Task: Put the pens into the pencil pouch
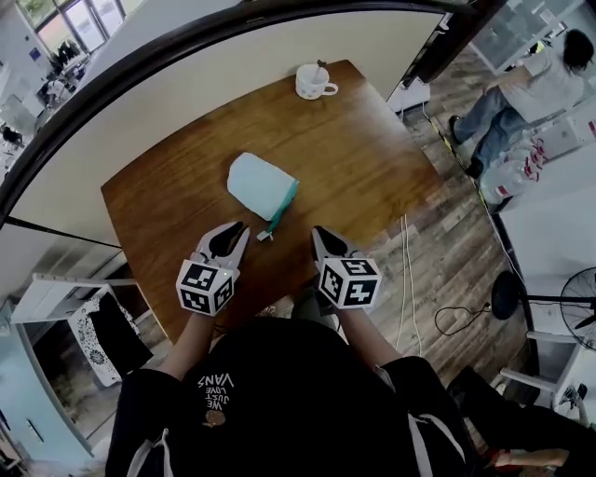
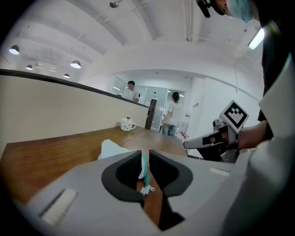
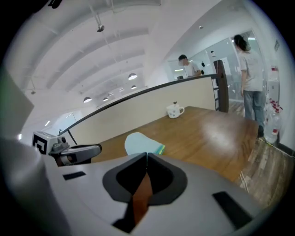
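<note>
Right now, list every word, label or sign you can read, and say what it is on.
"VANS", with "WE JUST LOVE" beside it: upside down on the black shirt.
Cubes on the left gripper and right gripper: square patterns, no letters.
Cup: marks too small to read.

Worktop (image 1: 372, 177): brown wood, rectangular, set against a cream partition (image 1: 186, 84) that carried a dark curved top rail. White mug (image 1: 312, 82) stood at its far edge. Floor (image 1: 456, 242): grey-brown planks, with white cables (image 1: 404, 279) trailing beside the worktop. Fan (image 1: 573, 312): black, stood at the right. Windows (image 1: 79, 19): far left corner. Ceiling (image 2: 138, 37): white, with round lamps (image 2: 75, 64) lit.
</note>
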